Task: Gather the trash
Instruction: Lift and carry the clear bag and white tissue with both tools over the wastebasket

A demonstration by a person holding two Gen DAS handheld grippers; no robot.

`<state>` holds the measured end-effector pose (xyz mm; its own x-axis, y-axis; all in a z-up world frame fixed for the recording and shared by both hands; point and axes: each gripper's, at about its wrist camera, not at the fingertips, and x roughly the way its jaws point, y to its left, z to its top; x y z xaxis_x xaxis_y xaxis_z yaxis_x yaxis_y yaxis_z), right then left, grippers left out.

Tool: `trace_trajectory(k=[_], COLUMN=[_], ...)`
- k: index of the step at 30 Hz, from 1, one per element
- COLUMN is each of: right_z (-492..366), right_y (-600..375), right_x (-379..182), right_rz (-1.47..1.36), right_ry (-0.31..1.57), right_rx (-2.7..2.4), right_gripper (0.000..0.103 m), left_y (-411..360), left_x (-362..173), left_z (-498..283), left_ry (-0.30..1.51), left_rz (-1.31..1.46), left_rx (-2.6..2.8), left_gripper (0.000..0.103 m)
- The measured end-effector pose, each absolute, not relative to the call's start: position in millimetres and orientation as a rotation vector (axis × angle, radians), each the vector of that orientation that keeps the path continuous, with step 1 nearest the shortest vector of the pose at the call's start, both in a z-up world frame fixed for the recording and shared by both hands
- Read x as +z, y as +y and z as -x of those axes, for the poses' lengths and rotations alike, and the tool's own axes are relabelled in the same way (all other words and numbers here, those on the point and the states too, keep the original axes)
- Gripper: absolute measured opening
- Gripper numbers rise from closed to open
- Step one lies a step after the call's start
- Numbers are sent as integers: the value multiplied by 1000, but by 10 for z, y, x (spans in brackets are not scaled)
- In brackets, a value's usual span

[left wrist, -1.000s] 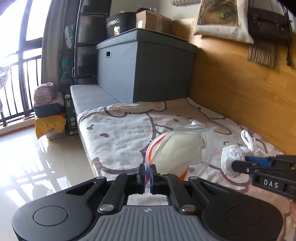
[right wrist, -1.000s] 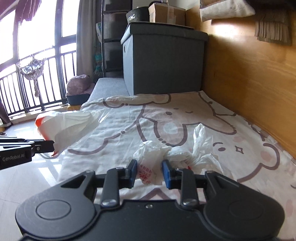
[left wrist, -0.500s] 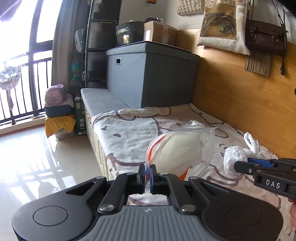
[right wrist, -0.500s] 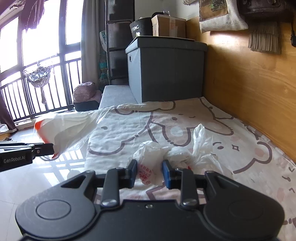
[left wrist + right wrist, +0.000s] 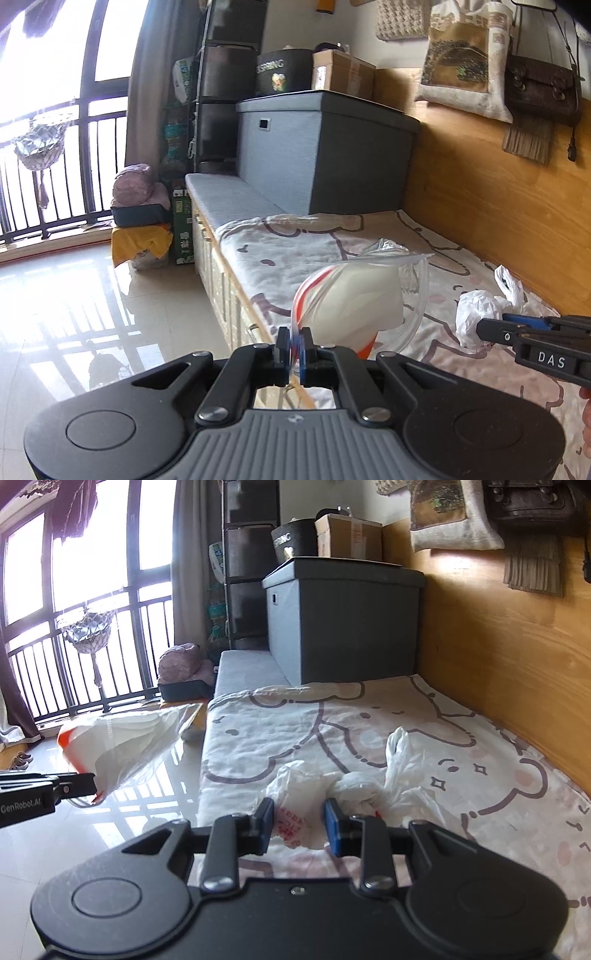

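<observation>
On the cartoon-print bedsheet [image 5: 424,716] lies the crumpled white plastic bag [image 5: 354,794], close to the wooden wall panel [image 5: 509,657]. Right gripper [image 5: 299,821]: jaws spread, one either side of the bag's near end, not closed on it. Left gripper [image 5: 294,345]: jaws pressed together, pinching the rim of a clear red-edged trash bag [image 5: 354,299] held above the bed edge. Grey storage box [image 5: 343,620] sits at the far end of the bed.

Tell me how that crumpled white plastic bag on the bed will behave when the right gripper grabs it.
The crumpled white plastic bag looks thin and wrinkled, so it will probably squash and flop rather than hold its shape. It seems light, likely lifting easily off the bedsheet. Loose ends may trail or slip from the open right gripper.
</observation>
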<state>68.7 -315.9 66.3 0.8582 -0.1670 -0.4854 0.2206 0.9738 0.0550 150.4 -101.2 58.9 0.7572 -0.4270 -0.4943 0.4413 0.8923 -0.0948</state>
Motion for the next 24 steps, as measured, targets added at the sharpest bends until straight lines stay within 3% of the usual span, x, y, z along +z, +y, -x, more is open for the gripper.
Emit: trace_trajectory(k=[12, 24], right_z=[-928, -1247], right_y=[-2616, -1925], right_x=[668, 405], right_rz=[-107, -74], right_ry=[504, 583], right_rx=[-113, 11], right_gripper=[30, 30], left_y=[-388, 204], left_x=[672, 264], left_z=[-1600, -1800], left_ry=[534, 621], left_rz=[-16, 10], left_rx=[-355, -230], left_gripper=[5, 5])
